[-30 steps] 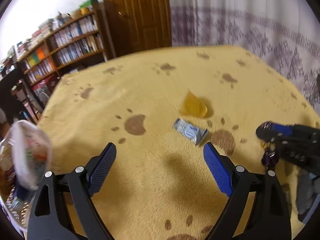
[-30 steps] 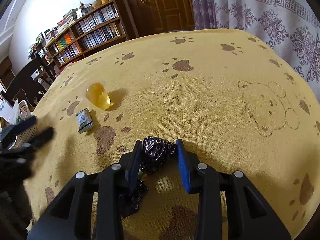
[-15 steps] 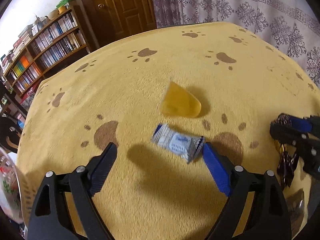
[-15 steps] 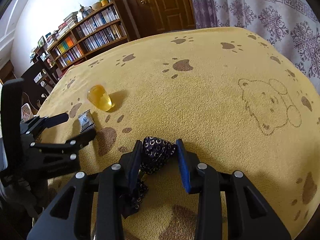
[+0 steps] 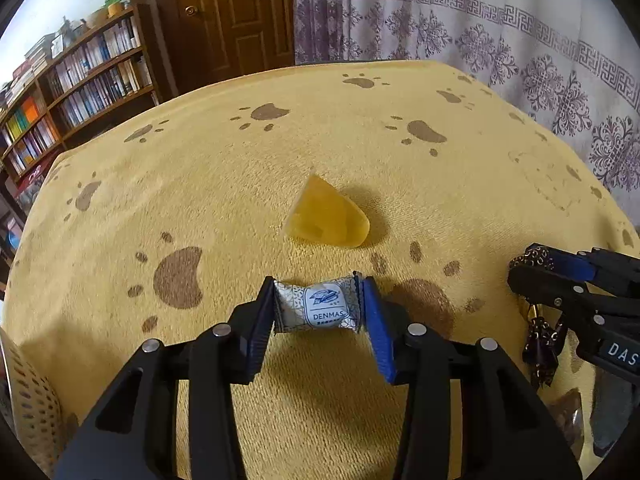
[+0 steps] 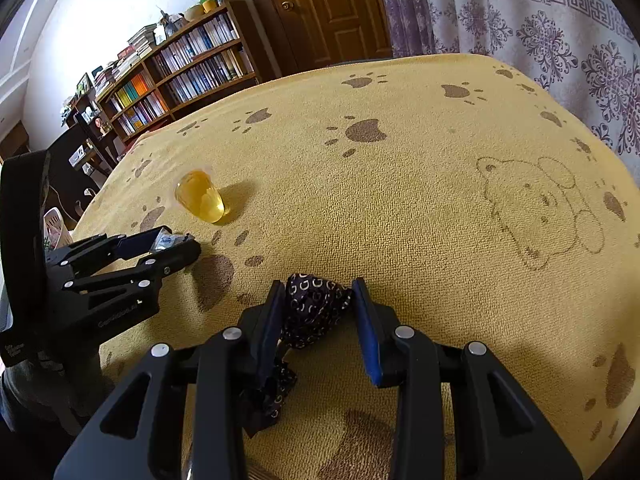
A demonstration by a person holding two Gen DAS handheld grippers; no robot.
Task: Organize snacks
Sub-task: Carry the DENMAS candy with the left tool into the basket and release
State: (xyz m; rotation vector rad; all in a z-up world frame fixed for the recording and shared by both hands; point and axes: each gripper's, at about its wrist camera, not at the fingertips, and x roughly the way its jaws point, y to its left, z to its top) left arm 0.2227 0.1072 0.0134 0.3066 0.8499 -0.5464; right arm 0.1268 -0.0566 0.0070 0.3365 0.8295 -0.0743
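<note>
A white and blue "DENMAS" candy wrapper [image 5: 318, 309] lies on the yellow paw-print blanket [image 5: 224, 184], and my left gripper [image 5: 318, 308] is shut on it by its two ends. Just beyond it rests a yellow jelly cup [image 5: 326, 220] on its side, seen also as the jelly cup [image 6: 200, 197] in the right wrist view. My right gripper [image 6: 318, 308] is shut on a dark patterned snack wrapper [image 6: 314, 306], which hangs below the fingers. The left gripper [image 6: 160, 246] shows at the left of that view; the right gripper [image 5: 538, 268] shows at the right of the left wrist view.
A white perforated basket [image 5: 28, 392] stands at the blanket's near left edge. A bookshelf [image 6: 172, 76] and a wooden door [image 6: 320, 12] stand behind the bed, and a patterned curtain [image 5: 500, 52] hangs at the right. A bear outline [image 6: 540, 208] marks the blanket's right part.
My left gripper swung from the basket side to the white candy, lowered over it and shut on it. The right gripper stayed still, holding the dark wrapper.
</note>
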